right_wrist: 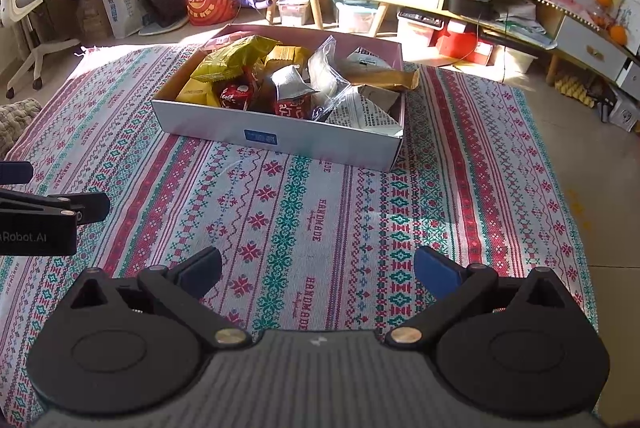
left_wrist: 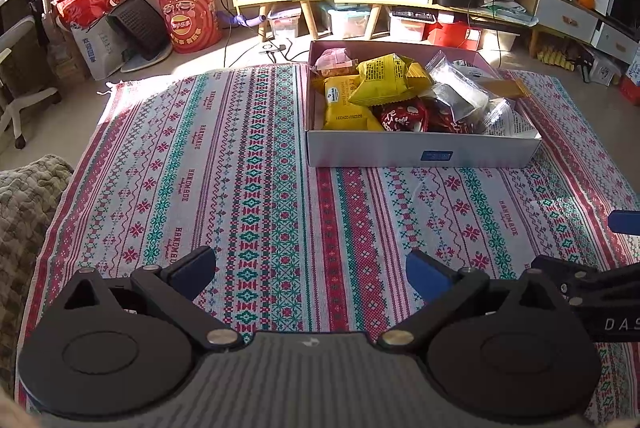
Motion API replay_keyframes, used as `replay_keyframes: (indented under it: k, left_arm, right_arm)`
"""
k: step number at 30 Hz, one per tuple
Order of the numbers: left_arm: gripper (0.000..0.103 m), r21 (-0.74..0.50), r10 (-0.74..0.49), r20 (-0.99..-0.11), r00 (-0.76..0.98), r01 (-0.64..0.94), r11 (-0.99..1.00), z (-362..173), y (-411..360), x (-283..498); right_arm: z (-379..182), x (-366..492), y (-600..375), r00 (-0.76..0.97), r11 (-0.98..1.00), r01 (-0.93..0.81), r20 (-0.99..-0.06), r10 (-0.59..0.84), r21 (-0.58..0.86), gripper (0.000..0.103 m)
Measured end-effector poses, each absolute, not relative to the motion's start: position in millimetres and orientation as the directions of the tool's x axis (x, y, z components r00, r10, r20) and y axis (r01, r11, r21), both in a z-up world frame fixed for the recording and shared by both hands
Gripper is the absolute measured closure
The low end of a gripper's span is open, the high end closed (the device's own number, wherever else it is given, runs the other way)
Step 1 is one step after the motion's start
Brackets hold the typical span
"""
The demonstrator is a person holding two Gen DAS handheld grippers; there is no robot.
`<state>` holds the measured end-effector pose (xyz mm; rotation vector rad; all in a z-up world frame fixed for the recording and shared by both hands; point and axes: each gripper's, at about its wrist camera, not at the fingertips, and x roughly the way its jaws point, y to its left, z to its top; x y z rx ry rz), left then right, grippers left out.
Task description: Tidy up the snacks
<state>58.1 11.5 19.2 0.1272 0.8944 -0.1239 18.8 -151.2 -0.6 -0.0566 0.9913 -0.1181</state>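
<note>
1. Left wrist view: left gripper (left_wrist: 311, 270) has its jaws spread wide, nothing between them, hovering over the patterned cloth (left_wrist: 248, 164).
2. Right wrist view: right gripper (right_wrist: 318, 270) also spread wide and empty, above the same cloth.
3. Each gripper shows at the edge of the other's view; they sit side by side, apart.
4. Cardboard box (left_wrist: 400, 148) rests on the cloth ahead of both grippers, well clear of the fingers.
5. Snacks are all inside the box: yellow packets (left_wrist: 380, 78), red packets (left_wrist: 400, 116), clear bags (left_wrist: 460, 88). A long tan packet (right_wrist: 384, 78) overhangs the box's right rim.
</note>
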Motion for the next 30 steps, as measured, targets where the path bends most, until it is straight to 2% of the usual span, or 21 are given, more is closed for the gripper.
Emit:
replay_keyframes:
  k: [30]
  left_arm:
    - [0.0,0.061,-0.061,-0.783,0.619,0.173,0.983,17.7,9.6,56.1]
  right_arm:
    - [-1.9,19.3,-152.3,0.534,0.991,0.078,-0.834,-0.136,-0.111,0.001]
